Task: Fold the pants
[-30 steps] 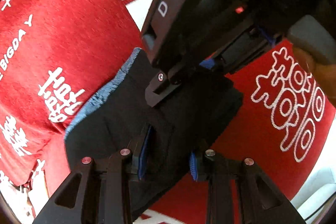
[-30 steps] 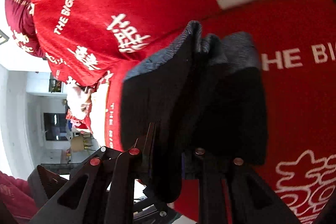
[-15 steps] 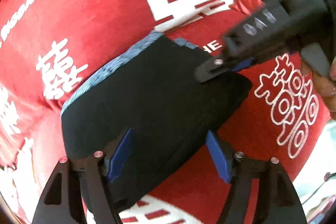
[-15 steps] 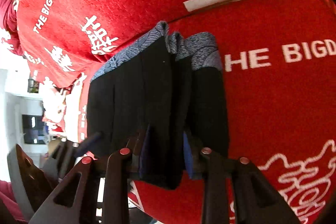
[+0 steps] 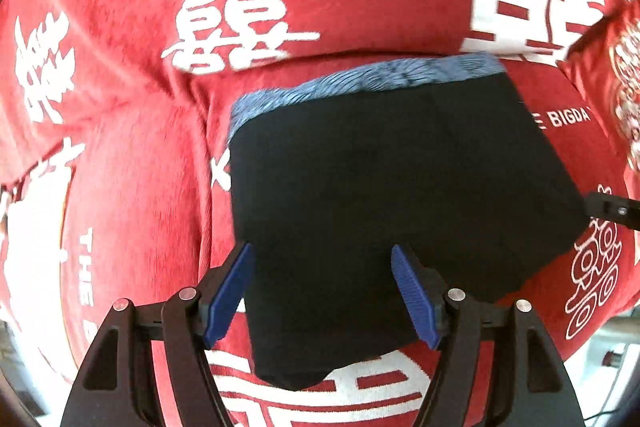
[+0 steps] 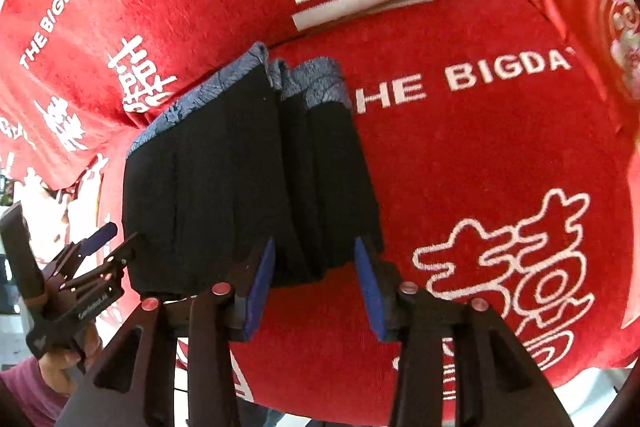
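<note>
The scene is being viewed by the left wrist fisheye from close above, looking down and forward between the left gripper's (image 5: 322, 291) two blue-padded black fingers onto folded black pants with a blue patterned waistband (image 5: 380, 207) on a red plush cover printed with white characters (image 5: 140, 167). The same pants (image 6: 248, 179) and cover (image 6: 480, 167) are being viewed by the right wrist fisheye, close in, from the fold's side, between the right gripper's (image 6: 316, 287) fingers.
</note>
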`<state>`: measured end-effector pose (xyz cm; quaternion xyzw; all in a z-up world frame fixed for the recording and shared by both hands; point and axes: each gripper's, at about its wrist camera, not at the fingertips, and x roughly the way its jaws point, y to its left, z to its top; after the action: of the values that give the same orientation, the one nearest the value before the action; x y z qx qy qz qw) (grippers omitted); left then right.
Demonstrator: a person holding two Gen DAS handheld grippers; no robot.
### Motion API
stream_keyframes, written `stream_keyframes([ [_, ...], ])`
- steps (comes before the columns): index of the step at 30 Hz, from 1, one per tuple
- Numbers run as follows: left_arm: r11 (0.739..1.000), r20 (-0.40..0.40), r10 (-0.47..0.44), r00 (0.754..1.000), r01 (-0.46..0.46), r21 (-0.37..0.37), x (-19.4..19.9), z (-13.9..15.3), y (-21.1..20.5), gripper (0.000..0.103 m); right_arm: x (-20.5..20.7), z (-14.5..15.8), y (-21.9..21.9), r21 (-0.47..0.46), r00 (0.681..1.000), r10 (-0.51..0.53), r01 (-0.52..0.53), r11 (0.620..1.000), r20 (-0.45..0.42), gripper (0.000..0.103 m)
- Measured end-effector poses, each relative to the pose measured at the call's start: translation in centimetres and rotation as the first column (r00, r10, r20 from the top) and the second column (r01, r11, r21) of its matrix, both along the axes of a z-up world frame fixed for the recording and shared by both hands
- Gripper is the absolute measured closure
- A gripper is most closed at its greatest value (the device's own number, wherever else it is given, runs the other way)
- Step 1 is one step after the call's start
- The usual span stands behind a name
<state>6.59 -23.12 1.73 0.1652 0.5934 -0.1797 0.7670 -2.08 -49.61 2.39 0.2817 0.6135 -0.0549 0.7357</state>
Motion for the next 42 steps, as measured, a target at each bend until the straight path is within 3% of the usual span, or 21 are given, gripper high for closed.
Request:
stream_keyframes([
  [4, 0.999, -0.057, 0.033, 0.998, -0.034, -0.022, 0.0, -0.9, 0.9, 0.031, 0.7, 1.8, 1.2, -0.045, 0.998, 0.027, -0.025, 0.999, 0.059, 0.058],
  [8, 0.999, -0.071, 0.041, 0.997, -0.043, -0.026, 0.0, -1.0, 1.0, 0.031, 2.5, 2.1, 3.7, -0.068, 0.988, 0.131, -0.125, 0.99, 0.08, 0.058],
  [11, 0.999, -0.078, 0.046, 0.996, -0.048, -0.025, -0.1, -1.0, 1.0, 0.031, 3.7, 0.9, 5.6, -0.094, 0.976, 0.214, -0.21, 0.973, 0.034, 0.058],
  [14, 0.998, -0.097, 0.048, 0.994, -0.051, -0.025, -0.1, -1.1, 0.9, 0.031, 3.2, -1.7, 6.1, -0.152, 0.963, 0.261, -0.269, 0.951, -0.065, 0.058],
  [26, 0.999, -0.131, 0.032, 0.991, -0.033, -0.006, -0.1, -1.1, 0.9, 0.031, 1.5, -1.8, 5.9, -0.155, 0.978, 0.193, -0.203, 0.967, -0.075, 0.047],
  [31, 1.0, -0.136, 0.015, 0.991, -0.016, -0.007, -0.1, -1.0, 1.1, 0.03, 1.1, -1.9, 5.6, -0.141, 0.99, 0.114, -0.126, 0.982, -0.089, 0.042],
  [34, 1.0, -0.128, -0.001, 0.992, -0.001, -0.013, -0.2, -0.7, 1.3, 0.006, 0.9, -1.3, 5.9, -0.168, 0.992, 0.094, -0.107, 0.98, -0.085, 0.042],
  [42, 1.0, -0.149, -0.021, 0.989, 0.018, -0.023, -0.4, -0.4, 2.1, 0.006, -0.3, 0.4, 7.2, -0.186, 0.996, 0.043, -0.056, 0.981, -0.073, 0.03],
])
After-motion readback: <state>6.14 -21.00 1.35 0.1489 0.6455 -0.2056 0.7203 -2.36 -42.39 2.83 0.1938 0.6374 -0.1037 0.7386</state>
